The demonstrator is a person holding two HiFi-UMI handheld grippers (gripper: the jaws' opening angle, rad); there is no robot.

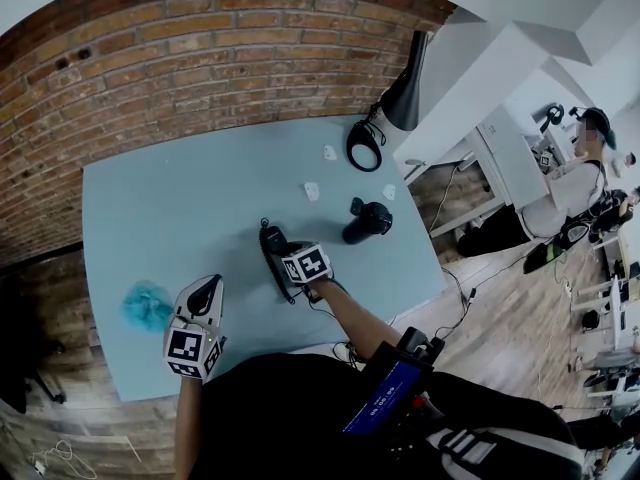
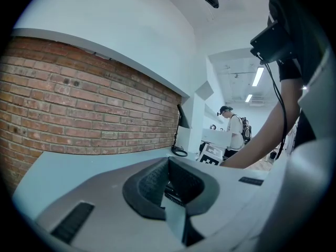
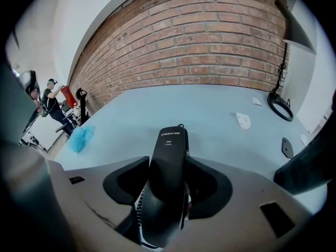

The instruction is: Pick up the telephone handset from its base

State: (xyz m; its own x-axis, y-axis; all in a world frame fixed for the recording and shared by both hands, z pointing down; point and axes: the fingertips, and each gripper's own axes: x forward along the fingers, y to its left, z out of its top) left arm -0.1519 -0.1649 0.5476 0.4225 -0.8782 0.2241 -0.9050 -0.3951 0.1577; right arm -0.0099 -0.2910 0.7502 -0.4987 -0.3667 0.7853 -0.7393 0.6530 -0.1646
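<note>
Head view: we see the handset point(image 1: 272, 246) near the middle of the table point(image 1: 180, 188), with bare surface toward the left and far edges. Left gripper view: our left gripper point(image 2: 169, 185) is clenched, empty. Right gripper view: our right gripper point(image 3: 168, 190) grasps the handset.

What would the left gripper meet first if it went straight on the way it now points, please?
The left gripper tilts slightly down, so probably the bare table first; further along sits the lamp's ring base, though depth is unclear.
</note>
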